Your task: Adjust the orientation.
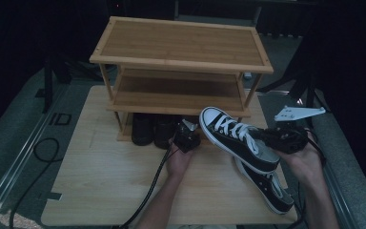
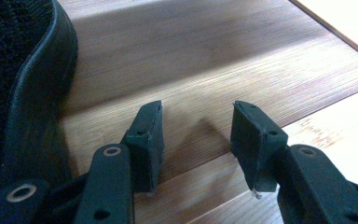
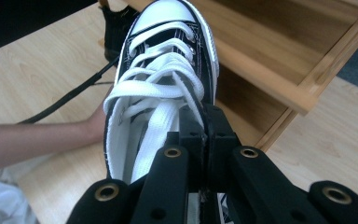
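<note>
My right gripper [image 1: 268,137] holds a black-and-white lace-up sneaker [image 1: 236,136] in the air at the right front of the bamboo shoe rack [image 1: 181,62], toe toward the rack. In the right gripper view the jaws [image 3: 208,126] are shut on the sneaker's [image 3: 168,56] side wall near the collar. Its mate [image 1: 267,183] lies on the table below. My left gripper [image 1: 186,136] rests at the rack's lowest shelf; its jaws [image 2: 198,116] stand open over the bamboo slats with nothing between them, a black shoe [image 2: 23,93] just to their left.
Two black shoes [image 1: 152,130] stand under the rack on its lowest shelf. The rack's middle shelf [image 1: 176,93] and top shelf are bare. The wooden table [image 1: 100,176] has free room at front left. A cable [image 1: 147,191] trails from the left gripper.
</note>
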### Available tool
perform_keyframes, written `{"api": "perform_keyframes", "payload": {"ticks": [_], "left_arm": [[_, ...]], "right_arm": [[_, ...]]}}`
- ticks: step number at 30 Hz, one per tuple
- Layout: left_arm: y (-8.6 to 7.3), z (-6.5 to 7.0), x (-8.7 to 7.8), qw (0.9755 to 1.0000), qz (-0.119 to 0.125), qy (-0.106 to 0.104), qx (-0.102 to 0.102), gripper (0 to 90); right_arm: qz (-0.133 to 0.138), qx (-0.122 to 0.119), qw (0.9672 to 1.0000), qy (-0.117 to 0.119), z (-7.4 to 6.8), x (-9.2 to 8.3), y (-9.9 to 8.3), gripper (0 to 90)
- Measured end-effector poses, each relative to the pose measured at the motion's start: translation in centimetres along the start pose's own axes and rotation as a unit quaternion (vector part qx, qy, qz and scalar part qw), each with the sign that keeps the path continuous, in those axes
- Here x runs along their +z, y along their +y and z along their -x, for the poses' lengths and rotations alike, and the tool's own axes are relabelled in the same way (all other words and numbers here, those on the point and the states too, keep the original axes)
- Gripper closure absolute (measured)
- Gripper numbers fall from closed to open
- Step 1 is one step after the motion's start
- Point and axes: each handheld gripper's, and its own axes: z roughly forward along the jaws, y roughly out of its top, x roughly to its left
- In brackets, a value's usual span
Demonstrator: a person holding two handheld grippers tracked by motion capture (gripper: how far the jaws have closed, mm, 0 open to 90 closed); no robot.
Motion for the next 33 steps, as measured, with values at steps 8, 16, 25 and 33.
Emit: {"api": "perform_keyframes", "payload": {"ticks": [8, 16, 25, 33], "left_arm": [[0.0, 0.0, 0.0, 1.0, -0.001, 0.001, 0.001, 54.3], [0.0, 0.0, 0.0, 1.0, -0.001, 0.002, 0.001, 54.3], [0.0, 0.0, 0.1, 1.0, 0.0, -0.002, 0.0, 54.3], [0.0, 0.0, 0.0, 1.0, 0.0, 0.001, -0.003, 54.3]], "right_arm": [[0.017, 0.008, 0.9998, -0.004, 0.4, 1.1, 1.7, 88.3], [0.019, 0.027, 0.9993, -0.018, 1.3, 3.3, 3.3, 88.3], [0.025, 0.054, 0.9971, -0.048, 1.9, 6.2, 4.7, 88.3], [0.034, 0.072, 0.996, -0.04, 1.5, 8.6, 6.3, 88.2]]}}
